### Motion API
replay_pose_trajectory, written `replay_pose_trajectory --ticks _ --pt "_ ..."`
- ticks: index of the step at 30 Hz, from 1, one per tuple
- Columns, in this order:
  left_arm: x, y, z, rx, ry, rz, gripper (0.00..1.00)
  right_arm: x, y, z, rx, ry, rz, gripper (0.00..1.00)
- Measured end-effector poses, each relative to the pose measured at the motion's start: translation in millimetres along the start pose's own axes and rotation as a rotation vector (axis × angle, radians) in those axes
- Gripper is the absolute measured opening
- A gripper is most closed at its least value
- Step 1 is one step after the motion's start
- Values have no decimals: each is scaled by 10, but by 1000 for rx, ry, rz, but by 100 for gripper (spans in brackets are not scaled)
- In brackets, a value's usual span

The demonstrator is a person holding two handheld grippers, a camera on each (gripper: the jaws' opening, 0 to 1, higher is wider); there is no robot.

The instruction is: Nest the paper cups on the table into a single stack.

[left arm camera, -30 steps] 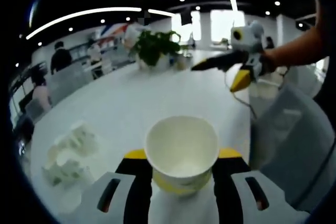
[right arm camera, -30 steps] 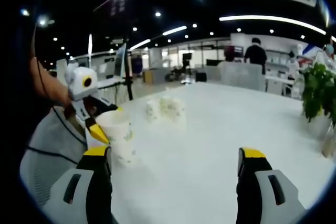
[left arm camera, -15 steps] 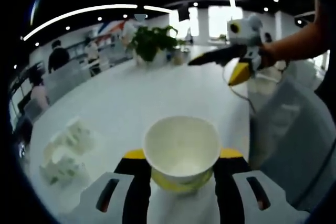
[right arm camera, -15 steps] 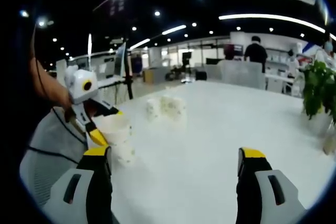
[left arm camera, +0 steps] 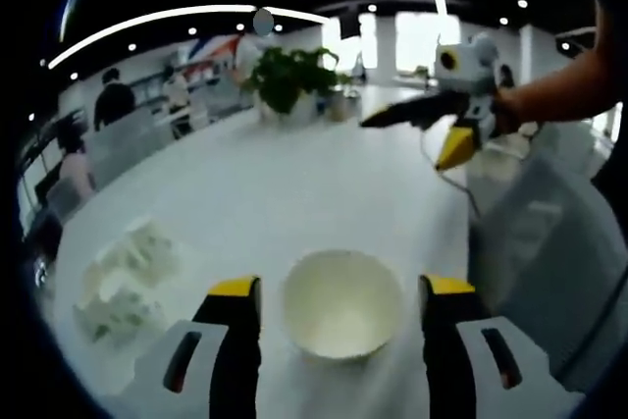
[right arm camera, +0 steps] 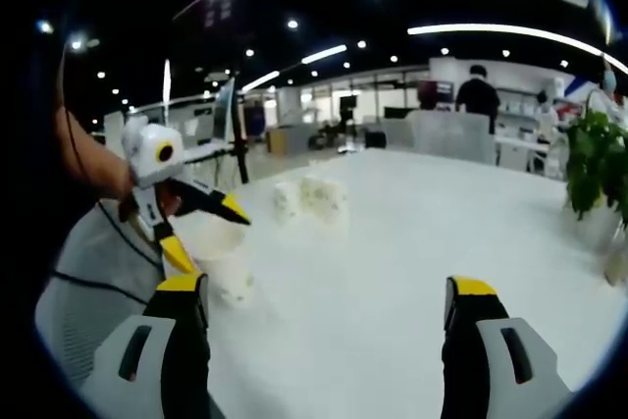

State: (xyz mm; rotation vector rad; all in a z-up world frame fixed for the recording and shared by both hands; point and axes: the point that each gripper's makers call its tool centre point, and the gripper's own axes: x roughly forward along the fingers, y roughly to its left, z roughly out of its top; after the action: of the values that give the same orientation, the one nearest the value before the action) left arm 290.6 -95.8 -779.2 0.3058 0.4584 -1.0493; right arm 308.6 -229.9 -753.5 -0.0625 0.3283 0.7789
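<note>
A white paper cup [left arm camera: 343, 303] with a patterned wall stands on the white table [left arm camera: 294, 193], mouth up, between the spread jaws of my left gripper [left arm camera: 341, 287], which is open and clear of it. From the right gripper view the same cup [right arm camera: 224, 264] sits under that left gripper [right arm camera: 206, 233], held by a person's hand. A cluster of several more paper cups [right arm camera: 309, 198] stands further along the table, also at the left in the left gripper view [left arm camera: 123, 282]. My right gripper [right arm camera: 326, 287] is open over bare table with nothing in it; it appears as the right gripper [left arm camera: 407, 141] above the table's far side.
A potted plant [left arm camera: 289, 76] stands at the table's far end, seen also as the plant [right arm camera: 594, 169]. A grey chair [left arm camera: 549, 233] is by the table edge on the right. People and desks fill the office background.
My left gripper has opened and let go of the cup, which now stands on the table between the jaws. The right gripper has hardly moved.
</note>
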Motion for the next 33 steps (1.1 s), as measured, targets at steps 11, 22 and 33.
replay_pose_trajectory --ticks 11,22,33 --pt "-200 252 296 5 -75 22 79 46 0 38 -61 18 11 99" --pt "-486 655 288 -51 -95 107 86 88 -64 94 -69 20 3 99" --pt "-758 891 -20 -105 -71 198 88 106 -88 109 -78 31 -2 98"
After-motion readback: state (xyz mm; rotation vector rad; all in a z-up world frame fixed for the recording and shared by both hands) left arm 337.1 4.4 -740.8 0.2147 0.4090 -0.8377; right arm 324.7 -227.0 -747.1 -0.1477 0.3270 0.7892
